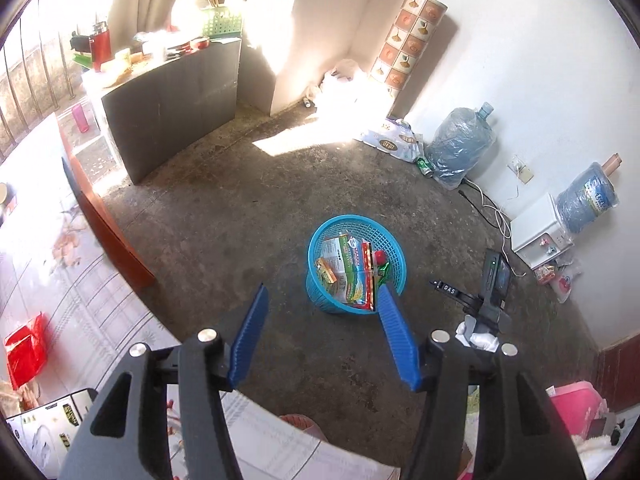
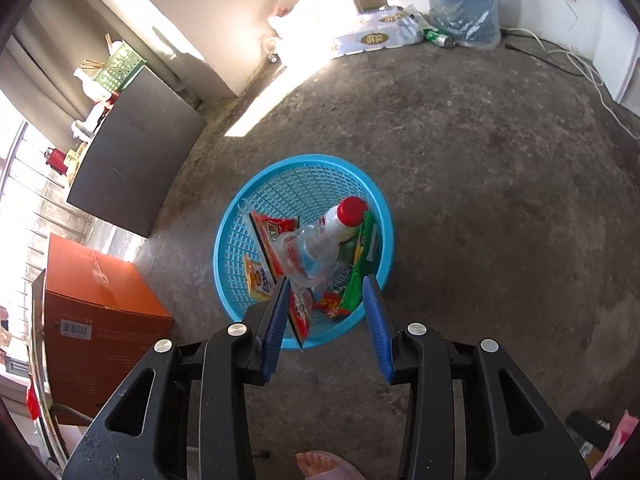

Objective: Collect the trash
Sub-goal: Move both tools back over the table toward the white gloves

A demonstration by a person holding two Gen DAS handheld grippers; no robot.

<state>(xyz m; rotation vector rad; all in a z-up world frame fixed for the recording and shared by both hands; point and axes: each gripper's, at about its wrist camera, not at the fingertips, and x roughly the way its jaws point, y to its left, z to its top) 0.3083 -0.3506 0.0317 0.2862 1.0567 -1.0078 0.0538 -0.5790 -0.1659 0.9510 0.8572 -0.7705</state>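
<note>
Right wrist view: right gripper (image 2: 326, 300) open, empty, above blue basket (image 2: 240, 208) w/ wrappers and a clear bottle (image 2: 320, 248), red cap. Left gripper (image 1: 320, 312) also open, empty. Bottle probably light, slippery, crushable; grip at neck.

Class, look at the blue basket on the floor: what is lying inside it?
Inside the blue basket are a red-capped bottle, clear plastic wrapping, a green packet, a red snack wrapper and a small yellow packet. The basket's bottom beneath them is covered.
</note>
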